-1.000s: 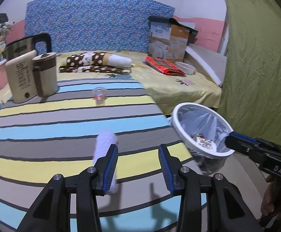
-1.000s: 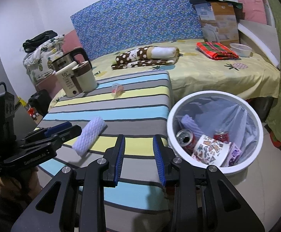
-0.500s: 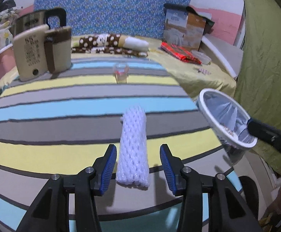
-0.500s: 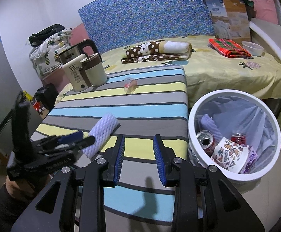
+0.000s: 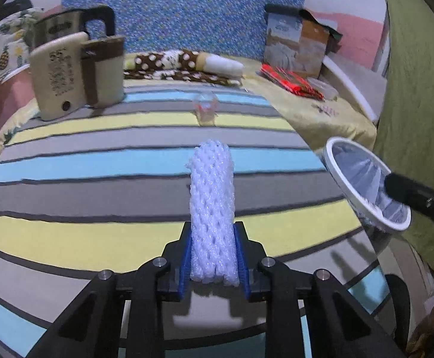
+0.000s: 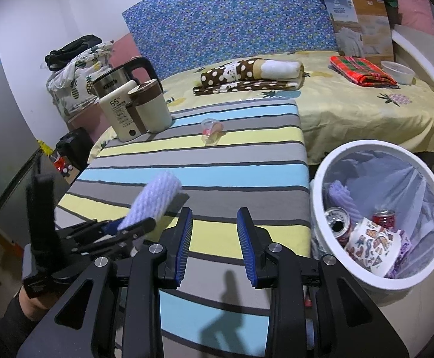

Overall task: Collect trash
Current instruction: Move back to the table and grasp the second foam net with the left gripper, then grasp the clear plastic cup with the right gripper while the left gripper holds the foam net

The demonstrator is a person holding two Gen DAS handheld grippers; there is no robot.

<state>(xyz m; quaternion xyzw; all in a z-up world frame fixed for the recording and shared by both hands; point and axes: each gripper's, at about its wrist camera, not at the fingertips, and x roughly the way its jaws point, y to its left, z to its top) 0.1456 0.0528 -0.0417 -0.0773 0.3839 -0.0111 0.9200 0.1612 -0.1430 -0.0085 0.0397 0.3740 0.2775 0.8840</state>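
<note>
**Foam sleeve in my left claw**

My left gripper (image 5: 212,264) is closing, pads pressing the near end of the foam sleeve (image 5: 212,208) on the striped table (image 5: 97,179). My right gripper (image 6: 214,246) stands narrowly parted, empty, beside the bin (image 6: 330,161) holding cans.

I can read a big "55" on the cream jug (image 6: 121,113). The other words are too small.
</note>
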